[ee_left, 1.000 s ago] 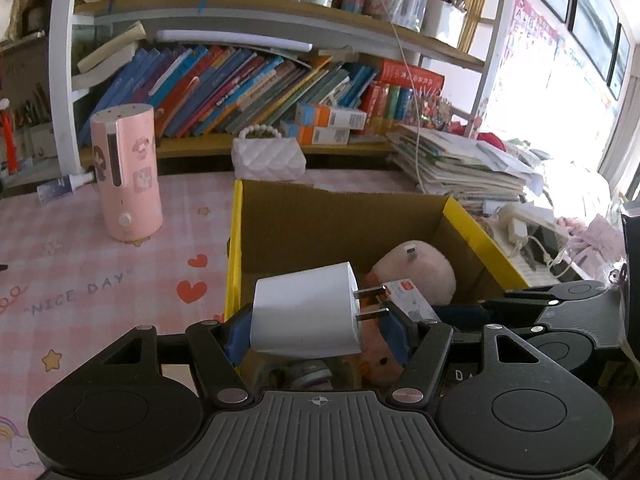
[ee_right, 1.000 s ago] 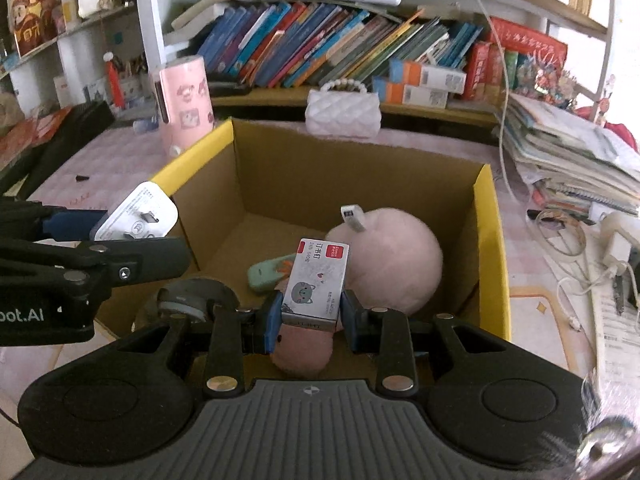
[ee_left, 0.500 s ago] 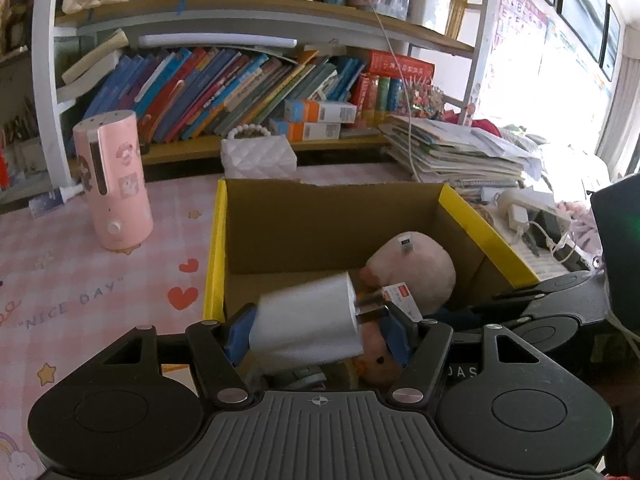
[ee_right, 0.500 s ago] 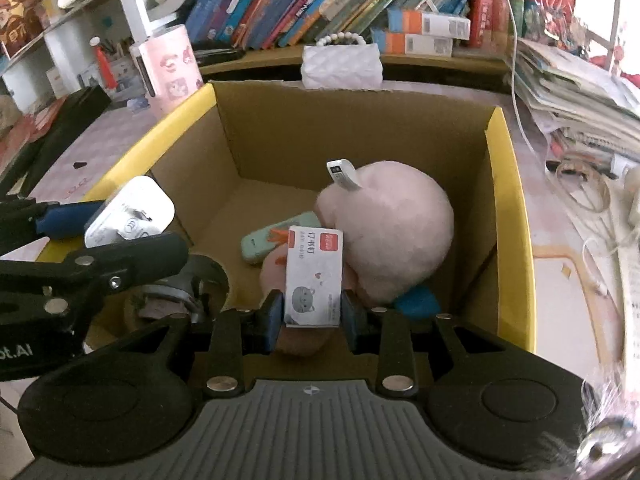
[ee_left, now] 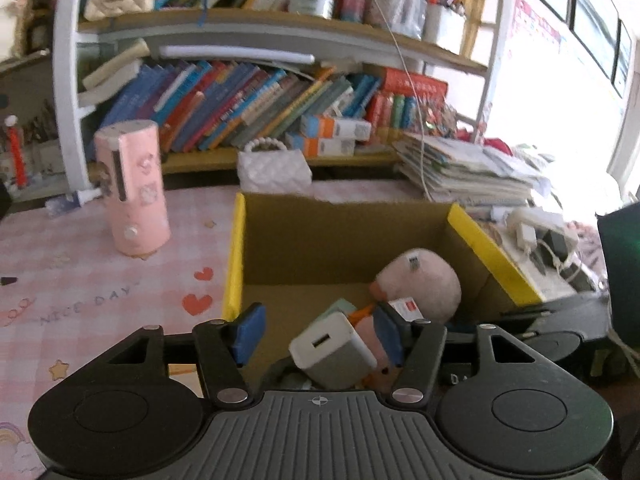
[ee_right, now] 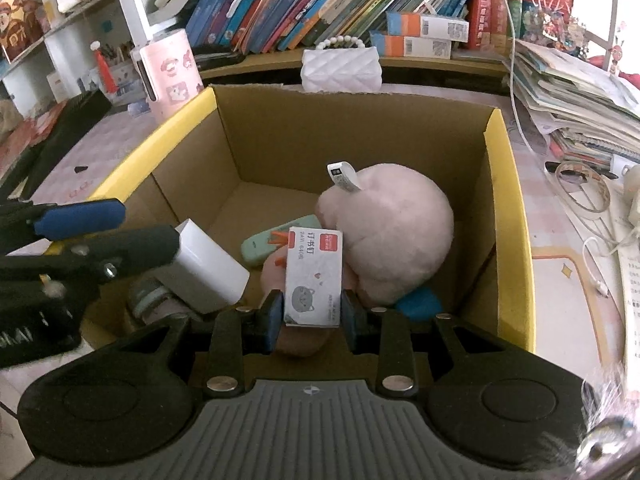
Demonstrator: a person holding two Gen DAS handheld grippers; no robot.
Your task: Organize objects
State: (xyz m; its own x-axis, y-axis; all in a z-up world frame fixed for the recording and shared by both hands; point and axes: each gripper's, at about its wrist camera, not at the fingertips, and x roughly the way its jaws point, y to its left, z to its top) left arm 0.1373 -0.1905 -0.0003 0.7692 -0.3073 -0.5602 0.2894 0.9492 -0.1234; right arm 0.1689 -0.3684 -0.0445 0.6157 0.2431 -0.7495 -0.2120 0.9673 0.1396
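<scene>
Mid-task: left gripper (ee_left: 316, 338) fingers spread, white plastic charger cube (ee_left: 332, 350) loose inside the open yellow-rimmed cardboard box (ee_right: 508, 216) beside a pink plush toy (ee_right: 396, 232); right gripper (ee_right: 312, 314) clamps a small staple box (ee_right: 314, 278), unreleased.

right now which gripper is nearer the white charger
Left. The charger lies loose between the open left gripper; the right gripper, beside it, grips a staple box.
</scene>
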